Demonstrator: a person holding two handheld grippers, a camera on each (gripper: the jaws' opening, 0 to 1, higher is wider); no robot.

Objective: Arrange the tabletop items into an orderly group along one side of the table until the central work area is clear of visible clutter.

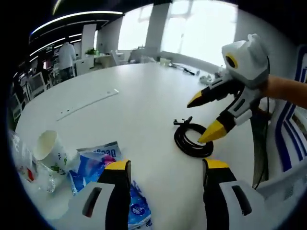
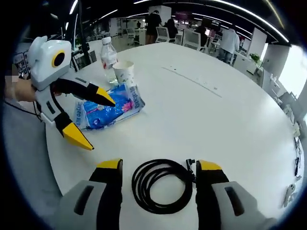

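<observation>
Coiled black cable (image 2: 161,186) lies on the white table (image 2: 230,124) between the right gripper's (image 2: 158,167) wide-spread jaws; the left gripper (image 1: 165,165), also wide, hangs over a blue packet (image 1: 96,167). Beside the packet stand a paper cup (image 2: 123,72) and a water bottle (image 2: 108,56).

A big round white worktop (image 2: 206,120) here, wide and bare through its middle. Near the edge lies a coiled black cable (image 2: 160,186), flat on the surface. Further along that same edge sits a blue printed packet (image 2: 111,111), lying flat, and just beyond it a white paper cup (image 2: 124,72) stands upright beside a clear plastic bottle (image 2: 108,56), also upright. Small items dot the far edge, too small to tell.
</observation>
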